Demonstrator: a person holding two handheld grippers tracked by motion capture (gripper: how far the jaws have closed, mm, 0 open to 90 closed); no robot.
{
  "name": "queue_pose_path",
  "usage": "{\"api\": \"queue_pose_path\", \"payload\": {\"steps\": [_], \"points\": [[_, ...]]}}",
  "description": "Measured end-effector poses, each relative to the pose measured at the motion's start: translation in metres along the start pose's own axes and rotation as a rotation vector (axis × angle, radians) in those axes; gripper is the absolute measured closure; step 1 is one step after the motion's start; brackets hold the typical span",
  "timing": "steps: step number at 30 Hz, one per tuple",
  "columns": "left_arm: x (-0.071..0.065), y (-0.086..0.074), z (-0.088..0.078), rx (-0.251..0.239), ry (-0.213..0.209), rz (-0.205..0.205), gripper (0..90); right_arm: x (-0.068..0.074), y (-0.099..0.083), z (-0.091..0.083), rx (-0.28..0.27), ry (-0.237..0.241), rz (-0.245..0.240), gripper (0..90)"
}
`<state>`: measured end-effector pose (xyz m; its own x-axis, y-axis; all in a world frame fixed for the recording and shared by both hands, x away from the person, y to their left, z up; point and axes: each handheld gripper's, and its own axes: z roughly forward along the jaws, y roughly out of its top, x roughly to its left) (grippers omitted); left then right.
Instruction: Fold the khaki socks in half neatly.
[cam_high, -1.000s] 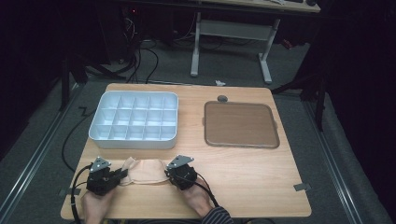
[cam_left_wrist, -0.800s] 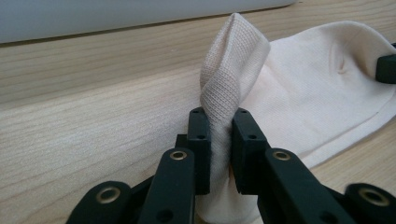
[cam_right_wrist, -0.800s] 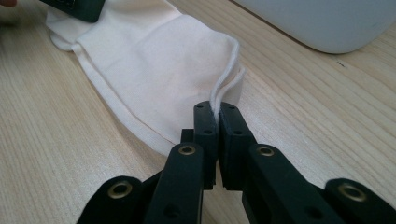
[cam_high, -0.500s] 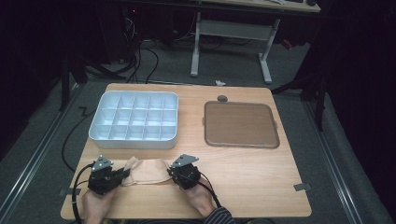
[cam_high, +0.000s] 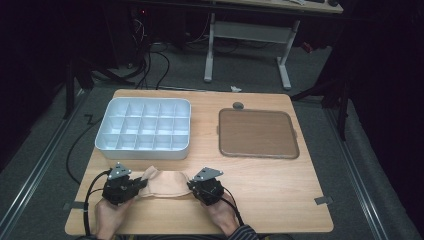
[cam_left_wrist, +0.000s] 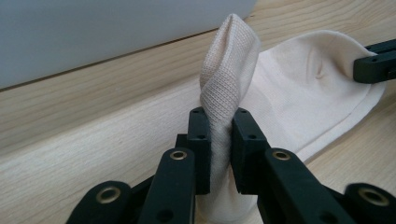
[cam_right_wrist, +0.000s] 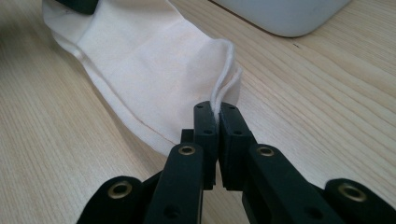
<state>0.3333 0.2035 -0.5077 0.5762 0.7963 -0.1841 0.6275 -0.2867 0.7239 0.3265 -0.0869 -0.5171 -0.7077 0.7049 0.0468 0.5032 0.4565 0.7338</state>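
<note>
Left gripper view shows my left gripper (cam_left_wrist: 219, 140) pinching a bunched fold of the sock (cam_left_wrist: 299, 93). My right gripper (cam_right_wrist: 218, 135) is clamped on its thin hem. It's light, limp knit and will sag, so I judge the two ends the best holds.

One camera looks down from above the table's (cam_high: 280, 200) near edge; two sit close, sharing the sock (cam_high: 167, 184).

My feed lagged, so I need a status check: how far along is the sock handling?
Done: both ends are gripped. The left gripper pinches one bunched end of the cream sock, and the right gripper clamps its opposite edge. In hand: the sock spans between them near the table's front edge. Left: moving it; the compartment tray and brown tray hold nothing.
</note>
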Motion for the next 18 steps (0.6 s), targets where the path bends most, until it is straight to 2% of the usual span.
{"api": "queue_pose_path", "payload": {"steps": [9, 15, 18], "points": [[-0.007, 0.006, 0.003, -0.026, -0.032, -0.016, 80.1, -0.007, -0.004, -0.013, -0.021, -0.02, 0.015, 87.2], [-0.013, 0.012, 0.004, -0.027, -0.046, 0.0, 80.1, -0.011, -0.006, -0.02, -0.024, -0.028, 0.037, 87.2], [-0.018, 0.015, 0.011, -0.028, -0.067, 0.005, 80.1, -0.014, -0.01, -0.026, -0.025, -0.044, 0.045, 87.2]]}}
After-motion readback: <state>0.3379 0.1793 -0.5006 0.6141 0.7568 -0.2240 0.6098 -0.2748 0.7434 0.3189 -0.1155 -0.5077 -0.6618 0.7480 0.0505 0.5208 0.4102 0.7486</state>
